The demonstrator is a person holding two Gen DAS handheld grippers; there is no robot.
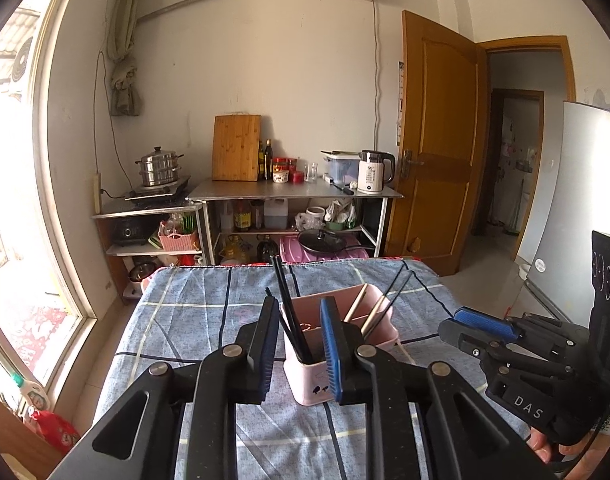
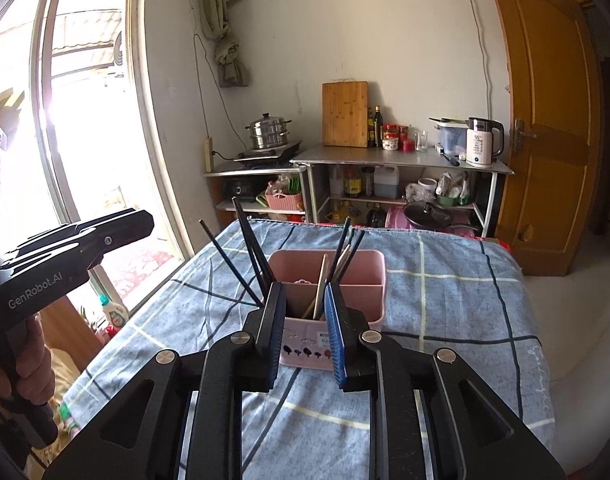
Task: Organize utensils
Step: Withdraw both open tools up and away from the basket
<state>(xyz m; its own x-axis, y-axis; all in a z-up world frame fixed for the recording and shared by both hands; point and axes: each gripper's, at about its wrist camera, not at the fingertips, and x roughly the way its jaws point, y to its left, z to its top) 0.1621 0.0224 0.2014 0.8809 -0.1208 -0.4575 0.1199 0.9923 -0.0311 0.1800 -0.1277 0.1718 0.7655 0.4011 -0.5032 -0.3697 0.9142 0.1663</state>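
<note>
A pink divided utensil holder [image 1: 305, 380] stands on the table with the blue checked cloth [image 1: 193, 320]. Black chopsticks [image 1: 287, 312] lean in its left compartment and pale wooden ones [image 1: 357, 304] in the right. My left gripper [image 1: 299, 302] hovers just in front of the holder, open, with nothing held. The right gripper [image 1: 479, 326] shows at the right edge. In the right wrist view, the holder [image 2: 369, 276] sits just beyond my open right gripper [image 2: 303, 286]. Black chopsticks [image 2: 249, 252] fan out to the left and wooden ones [image 2: 324, 280] stand in the middle. The left gripper [image 2: 121, 228] is at far left.
Beyond the table, a steel shelf unit [image 1: 293, 192] carries a kettle [image 1: 375, 172], a cutting board [image 1: 237, 148] and a steamer pot [image 1: 161, 168]. A large window [image 1: 21, 240] is on the left. A wooden door [image 1: 437, 148] and a fridge [image 1: 577, 208] are on the right.
</note>
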